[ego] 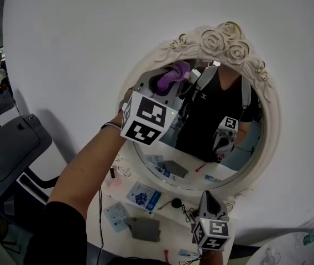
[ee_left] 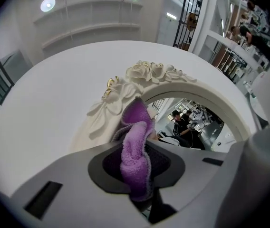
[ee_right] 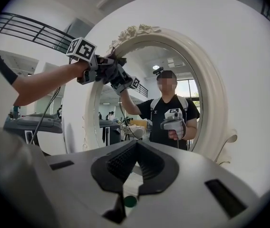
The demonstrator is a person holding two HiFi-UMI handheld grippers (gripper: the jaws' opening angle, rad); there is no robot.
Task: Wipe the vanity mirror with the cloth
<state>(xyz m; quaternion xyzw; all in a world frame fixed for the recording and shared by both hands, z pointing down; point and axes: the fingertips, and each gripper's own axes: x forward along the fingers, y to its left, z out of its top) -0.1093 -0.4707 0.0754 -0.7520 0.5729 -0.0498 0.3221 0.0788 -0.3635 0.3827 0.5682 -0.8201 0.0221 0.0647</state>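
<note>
An oval vanity mirror (ego: 271, 127) with a cream frame and carved roses hangs on a white wall. My left gripper (ego: 172, 83) is raised to the glass's upper left, just under the roses, and is shut on a purple cloth (ego: 174, 73). In the left gripper view the cloth (ee_left: 136, 148) bulges up between the jaws and touches the frame's inner edge (ee_left: 125, 87). My right gripper (ego: 208, 196) hangs low, below the mirror's bottom rim, apart from it. Its ribbed jaws (ee_right: 135, 150) are shut with nothing between them. The glass reflects the person and both grippers.
Under the mirror a white counter (ego: 108, 195) carries a blue packet (ego: 144, 196), a grey pouch (ego: 145, 229), a black cable and small bits. A grey chair (ego: 13, 148) stands at the left. A round white table edge (ego: 295, 253) shows at bottom right.
</note>
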